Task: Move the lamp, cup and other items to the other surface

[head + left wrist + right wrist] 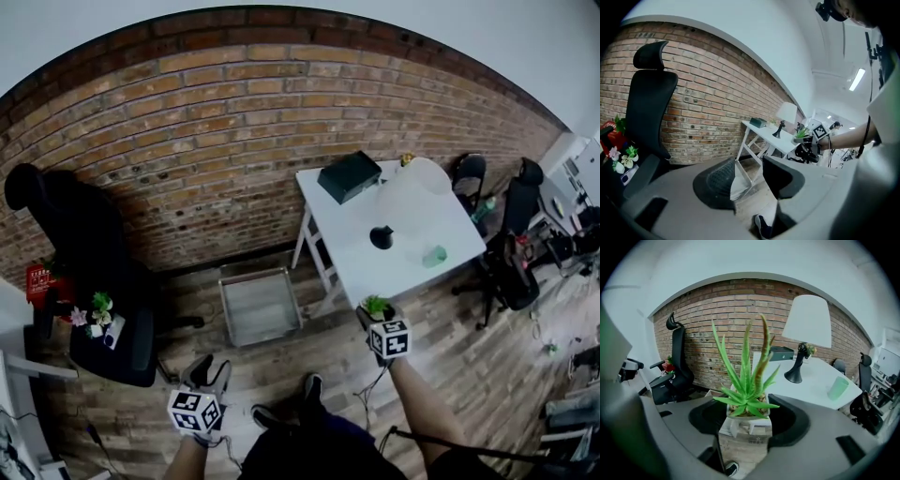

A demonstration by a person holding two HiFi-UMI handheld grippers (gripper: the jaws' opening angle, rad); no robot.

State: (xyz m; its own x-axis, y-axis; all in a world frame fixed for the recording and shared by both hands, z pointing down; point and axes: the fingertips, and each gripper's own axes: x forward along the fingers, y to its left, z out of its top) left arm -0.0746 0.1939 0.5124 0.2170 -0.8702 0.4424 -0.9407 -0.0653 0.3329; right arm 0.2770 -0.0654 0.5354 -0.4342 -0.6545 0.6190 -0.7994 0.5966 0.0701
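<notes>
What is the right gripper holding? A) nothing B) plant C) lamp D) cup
B: the right gripper has its jaws closed on the pot of the plant, while the cup and lamp sit on the table.

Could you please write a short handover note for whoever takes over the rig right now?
Left gripper: open and empty, low over the floor.
Right gripper: shut on the small potted plant, in the air by the near edge of the white table.
On the table: lamp, green cup, black box.
On the seat of the black chair: small flower pots.
Done: the plant is picked up.
Left: set the plant down, then move the lamp, cup and box.
</notes>
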